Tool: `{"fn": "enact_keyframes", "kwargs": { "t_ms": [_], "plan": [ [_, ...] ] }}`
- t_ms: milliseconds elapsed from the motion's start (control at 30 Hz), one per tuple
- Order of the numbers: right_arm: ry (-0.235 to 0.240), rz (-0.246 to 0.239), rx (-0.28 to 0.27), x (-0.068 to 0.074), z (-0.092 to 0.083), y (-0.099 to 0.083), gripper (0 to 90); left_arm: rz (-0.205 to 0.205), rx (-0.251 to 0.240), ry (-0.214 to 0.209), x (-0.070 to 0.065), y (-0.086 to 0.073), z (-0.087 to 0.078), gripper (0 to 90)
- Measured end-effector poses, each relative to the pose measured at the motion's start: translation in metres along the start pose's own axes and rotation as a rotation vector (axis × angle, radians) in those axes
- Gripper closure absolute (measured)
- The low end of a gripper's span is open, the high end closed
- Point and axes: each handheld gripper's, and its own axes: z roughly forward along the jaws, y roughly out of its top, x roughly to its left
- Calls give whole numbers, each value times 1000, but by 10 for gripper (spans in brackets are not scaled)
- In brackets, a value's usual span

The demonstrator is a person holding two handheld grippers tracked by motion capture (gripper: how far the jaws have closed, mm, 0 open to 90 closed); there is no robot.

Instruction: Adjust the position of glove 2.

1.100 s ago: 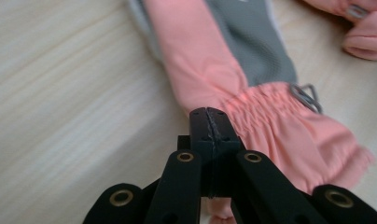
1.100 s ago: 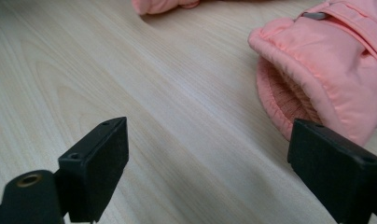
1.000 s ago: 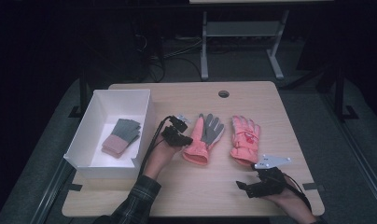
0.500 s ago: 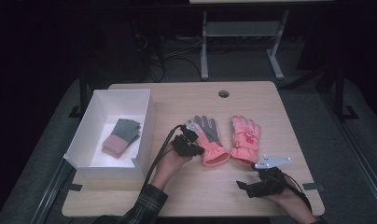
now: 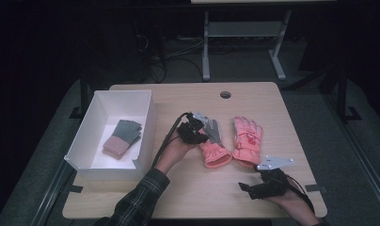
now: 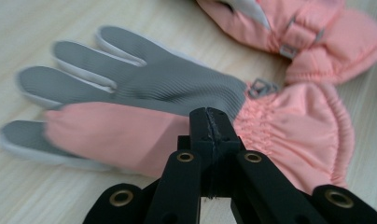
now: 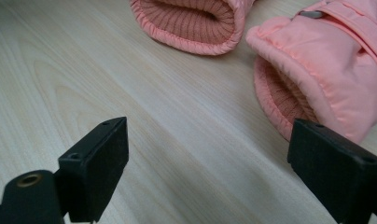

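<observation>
Left gripper (image 5: 201,133) over the grey-palmed glove (image 6: 144,107), fingers pressed together with nothing between them, glove lying flat mid-surface (image 5: 178,197). Second pink glove (image 5: 247,140) just beside at three o'clock. Right gripper (image 5: 247,188) near the five o'clock edge, fingers spread wide, empty. White box (image 5: 146,136) with a knit glove (image 5: 122,137) at nine o'clock.

A pink glove with grey palm and fingers (image 5: 213,141) lies flat, palm up, mid-counter, cuff toward the near edge. Just beside it, toward the right edge, lies its all-pink partner (image 5: 247,140).
</observation>
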Motion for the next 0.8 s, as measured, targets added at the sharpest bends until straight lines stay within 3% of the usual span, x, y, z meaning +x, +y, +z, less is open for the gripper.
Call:
{"fn": "enact_keyframes", "kwargs": {
  "t_ms": [133, 200, 400, 700, 800],
  "plan": [
    [-3, -5, 1, -1, 1, 0, 122, 29, 24, -22, -4, -3, 8, 897],
    [-3, -4, 2, -1, 1, 0, 122, 8, 22, -43, -8, -6, 11, 898],
    [-4, -1, 4, 0, 1, 0, 122, 21, 30, -58, -20, -11, 7, 898],
    [-9, 1, 2, -1, -1, 0, 122, 24, 18, -135, -51, -23, 2, 897],
    [-9, -2, -2, -1, -2, -1, 122, 43, 23, -150, -60, -26, 0, 897]
  ]
}}
